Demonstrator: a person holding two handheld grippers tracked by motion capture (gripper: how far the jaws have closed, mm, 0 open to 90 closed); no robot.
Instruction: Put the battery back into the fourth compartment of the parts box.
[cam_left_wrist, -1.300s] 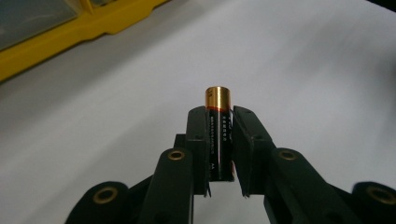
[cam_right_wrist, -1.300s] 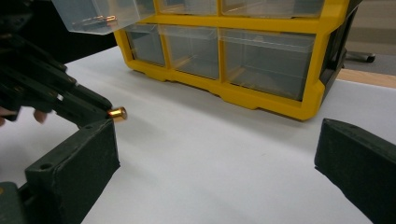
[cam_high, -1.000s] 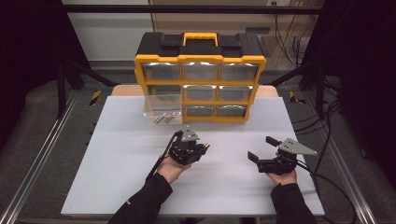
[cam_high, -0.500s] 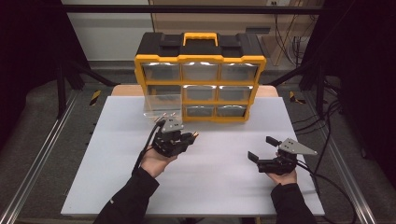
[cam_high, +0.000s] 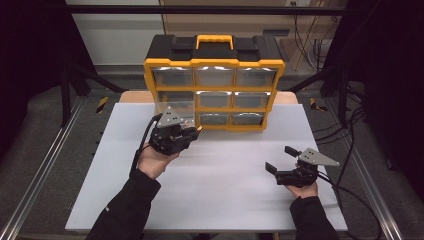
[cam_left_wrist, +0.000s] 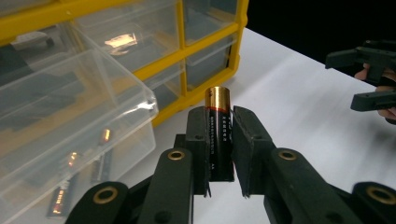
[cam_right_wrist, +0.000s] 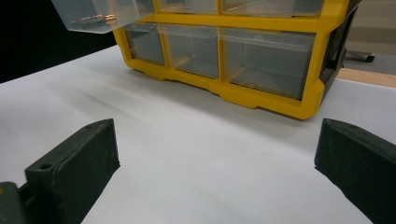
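Surface: I am working over a white table (cam_high: 220, 195) with a yellow organizer (cam_high: 215, 90) standing at its far edge.
High view: I am carrying the left gripper (cam_high: 192, 134) near the pulled-out clear drawer (cam_high: 172, 107); the right gripper (cam_high: 281, 159) is waiting toward the table's right edge.
Left gripper view: my jaws are clamping a battery (cam_left_wrist: 219, 133) upright, just beside the drawer, where other batteries (cam_left_wrist: 81, 175) are already lying.
Right gripper view: jaws are standing wide, holding nothing.
Progress: I judge the pick done; dropping this battery in the drawer is left.
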